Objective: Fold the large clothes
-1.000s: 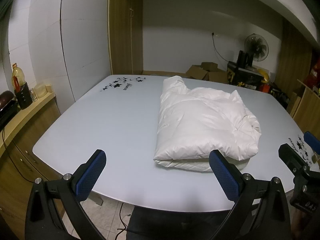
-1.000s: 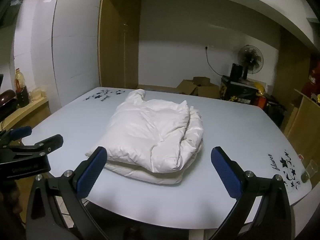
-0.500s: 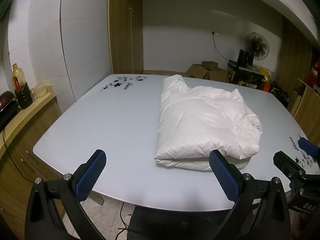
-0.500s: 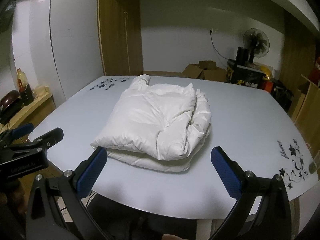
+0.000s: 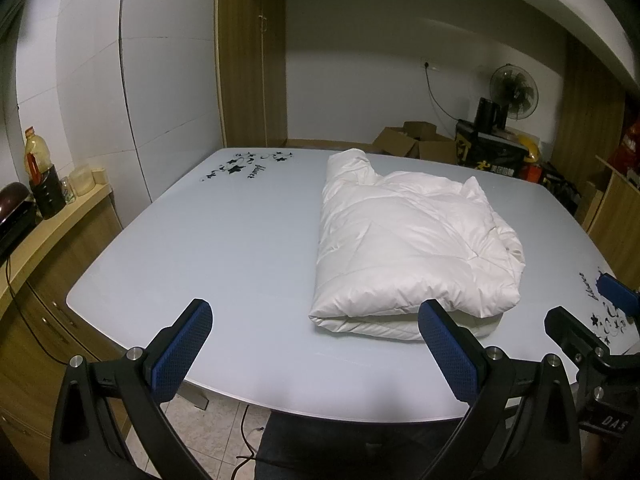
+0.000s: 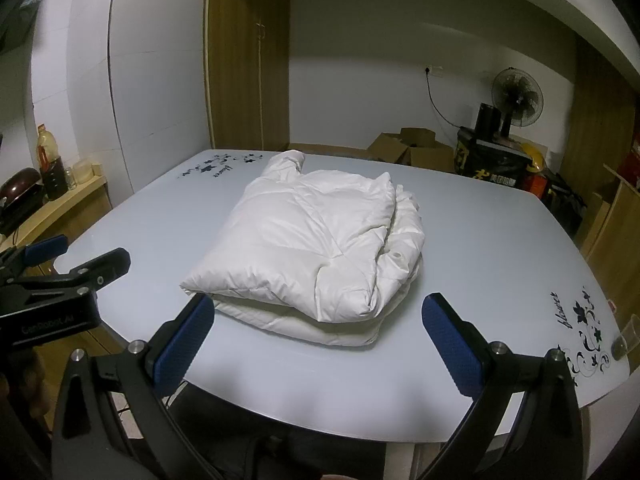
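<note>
jacket: white puffy jacket (image 6: pixel 316 256) folded on table (image 5: pixel 208 248); i judge it light, soft, slippery.
hold: i would pinch its near folded edge.
tools: left gripper (image 5: pixel 316 348) and right gripper (image 6: pixel 320 340) both spread wide, empty.

The folded jacket (image 6: pixel 316 248) lies on the table (image 6: pixel 500 240), ahead of the right gripper (image 6: pixel 320 344). From the left gripper (image 5: pixel 316 346), it sits ahead and right.

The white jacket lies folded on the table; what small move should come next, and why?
Probably none on the white jacket: it lies in a compact bundle on the table. Both the left gripper and right gripper are open, empty, and short of it, so drawing them back seems best.
</note>
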The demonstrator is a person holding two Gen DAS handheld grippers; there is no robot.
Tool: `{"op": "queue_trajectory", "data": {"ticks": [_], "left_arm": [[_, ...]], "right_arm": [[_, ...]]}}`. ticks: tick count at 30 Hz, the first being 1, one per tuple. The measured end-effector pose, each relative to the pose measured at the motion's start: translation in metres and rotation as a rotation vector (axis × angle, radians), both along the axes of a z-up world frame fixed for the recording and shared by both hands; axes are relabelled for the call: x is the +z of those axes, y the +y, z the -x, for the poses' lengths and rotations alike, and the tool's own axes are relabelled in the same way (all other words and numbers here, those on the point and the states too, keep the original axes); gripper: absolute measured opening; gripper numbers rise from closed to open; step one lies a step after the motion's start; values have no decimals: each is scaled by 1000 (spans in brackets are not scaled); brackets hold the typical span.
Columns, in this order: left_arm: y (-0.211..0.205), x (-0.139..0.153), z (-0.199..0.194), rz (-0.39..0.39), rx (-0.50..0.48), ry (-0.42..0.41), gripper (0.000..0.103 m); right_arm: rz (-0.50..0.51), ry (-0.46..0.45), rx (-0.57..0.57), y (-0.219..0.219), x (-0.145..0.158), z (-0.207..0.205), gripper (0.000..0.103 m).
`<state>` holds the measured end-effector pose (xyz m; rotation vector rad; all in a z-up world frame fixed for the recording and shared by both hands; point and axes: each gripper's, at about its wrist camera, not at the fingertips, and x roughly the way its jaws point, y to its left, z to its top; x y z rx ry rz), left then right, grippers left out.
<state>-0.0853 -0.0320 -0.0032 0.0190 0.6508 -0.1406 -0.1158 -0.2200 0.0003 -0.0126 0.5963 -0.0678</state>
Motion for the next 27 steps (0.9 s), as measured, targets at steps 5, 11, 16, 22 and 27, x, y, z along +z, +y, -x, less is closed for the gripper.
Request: {"op": "queue_trajectory", "data": {"ticks": [5,11,16,22,27], "left_arm": [[0,0,0,0,0,1,103],[0,0,0,0,0,0,103],[0,0,0,0,0,0,103],[0,0,-1,-1,-1,2,103],[1,-1,-1,0,-1,3,103]], "right_arm": [[2,0,2,-1,0,0,103],[1,1,1,0,0,0,103],[0,2,2,-1,0,0,103],[0,4,4,0,0,0,103],[2,5,6,1,0,0,103]]}}
